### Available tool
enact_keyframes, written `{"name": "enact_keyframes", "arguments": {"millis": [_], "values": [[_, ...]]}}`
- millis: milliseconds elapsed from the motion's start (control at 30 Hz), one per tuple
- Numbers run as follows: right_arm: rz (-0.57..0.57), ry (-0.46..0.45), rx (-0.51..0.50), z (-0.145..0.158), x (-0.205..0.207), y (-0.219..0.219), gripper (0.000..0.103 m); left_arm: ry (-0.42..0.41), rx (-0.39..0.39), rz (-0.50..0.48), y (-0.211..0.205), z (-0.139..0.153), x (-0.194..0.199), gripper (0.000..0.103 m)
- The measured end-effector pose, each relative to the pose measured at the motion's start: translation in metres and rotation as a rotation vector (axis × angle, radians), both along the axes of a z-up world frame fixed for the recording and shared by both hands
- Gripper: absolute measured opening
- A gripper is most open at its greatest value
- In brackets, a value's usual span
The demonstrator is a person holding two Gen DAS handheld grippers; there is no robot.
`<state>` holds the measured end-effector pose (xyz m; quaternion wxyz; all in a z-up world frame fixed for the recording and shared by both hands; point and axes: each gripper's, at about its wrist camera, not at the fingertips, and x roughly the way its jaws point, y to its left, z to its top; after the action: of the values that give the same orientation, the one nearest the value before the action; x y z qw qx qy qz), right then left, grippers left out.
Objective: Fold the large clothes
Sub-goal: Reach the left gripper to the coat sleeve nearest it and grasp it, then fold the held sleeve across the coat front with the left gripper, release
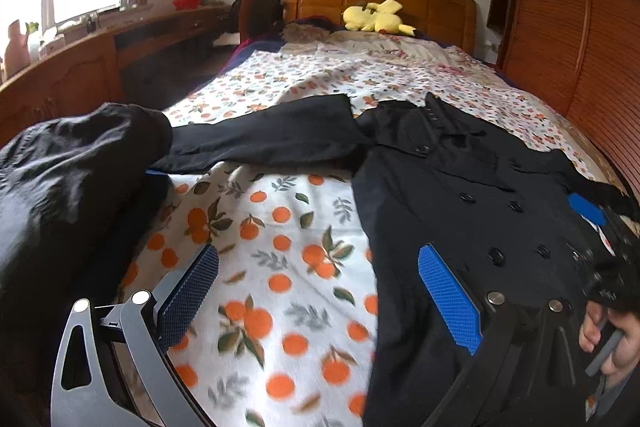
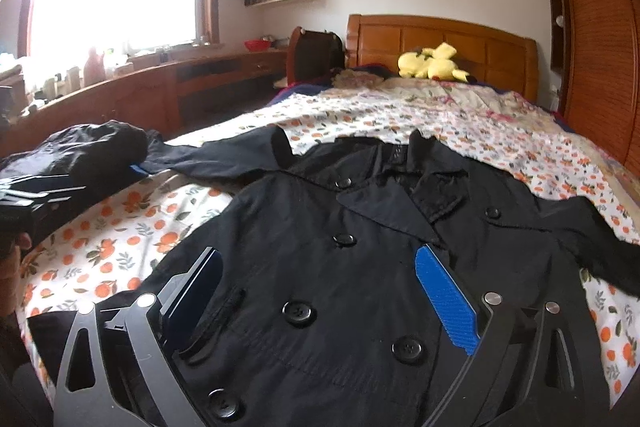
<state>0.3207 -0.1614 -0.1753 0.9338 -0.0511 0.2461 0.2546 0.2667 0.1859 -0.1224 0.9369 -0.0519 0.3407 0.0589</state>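
The black coat (image 2: 340, 267) lies face up and spread flat on the bed (image 1: 280, 227), collar toward the headboard (image 2: 440, 39), 1 sleeve (image 1: 272, 135) stretched out toward the window side where its cuff end runs up against a bundled dark garment (image 1: 72, 179). Both tongs are spread wide and grip nothing: the left tongs (image 1: 320, 291) hover over bare orange-print sheet beside the coat's edge, the right tongs (image 2: 320, 299) hang above the buttoned front. The likeliest trouble from here, in my judgement, is a shallow pinch on this stiff, double-breasted cloth: catching only the top flap would lift 1 layer and leave the back panel behind, giving a skewed fold. A pad landing on a button (image 2: 298, 311) could also slip off (the buttons sit just where the right tongs would close). Dragging the outstretched sleeve may pull the dark bundle along or rumple the sheet beneath. Hard to make out: the hem is cut off below both views, the other sleeve (image 2: 600, 251) trails toward the frame edge with its cuff unseen, and whether the far sleeve's cuff lies under the bundle or merely touches it I cannot tell.
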Motion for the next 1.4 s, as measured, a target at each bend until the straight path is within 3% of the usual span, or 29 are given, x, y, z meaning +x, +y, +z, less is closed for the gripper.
{"name": "enact_keyframes", "arguments": {"millis": [433,733,900,1067,1200,1267,1367,1400], "values": [[-0.003,0.048,-0.005,-0.017,0.011,0.000,0.094,0.122,-0.025,0.076,0.053,-0.048,0.120,0.090],[-0.009,0.064,0.001,-0.019,0.014,-0.001,0.094,0.142,-0.036,0.148,0.075,-0.059,0.178,0.087],[-0.008,0.063,-0.003,-0.019,0.015,0.000,0.094,0.173,-0.101,0.176,0.087,-0.067,0.202,0.086],[-0.007,0.045,-0.026,-0.018,0.011,0.003,0.094,0.193,-0.184,0.210,0.100,-0.075,0.211,0.074],[-0.017,0.036,-0.044,-0.015,0.007,0.002,0.094,0.199,-0.231,0.192,0.102,-0.077,0.217,0.041],[-0.035,0.028,-0.047,-0.012,0.004,-0.003,0.094,0.220,-0.213,0.177,0.099,-0.078,0.224,0.035],[-0.057,0.019,-0.050,-0.008,-0.002,-0.009,0.094,0.241,-0.199,0.170,0.098,-0.078,0.232,0.013],[-0.063,0.013,-0.054,-0.006,-0.005,-0.011,0.094,0.247,-0.204,0.171,0.099,-0.078,0.233,0.000]]}}
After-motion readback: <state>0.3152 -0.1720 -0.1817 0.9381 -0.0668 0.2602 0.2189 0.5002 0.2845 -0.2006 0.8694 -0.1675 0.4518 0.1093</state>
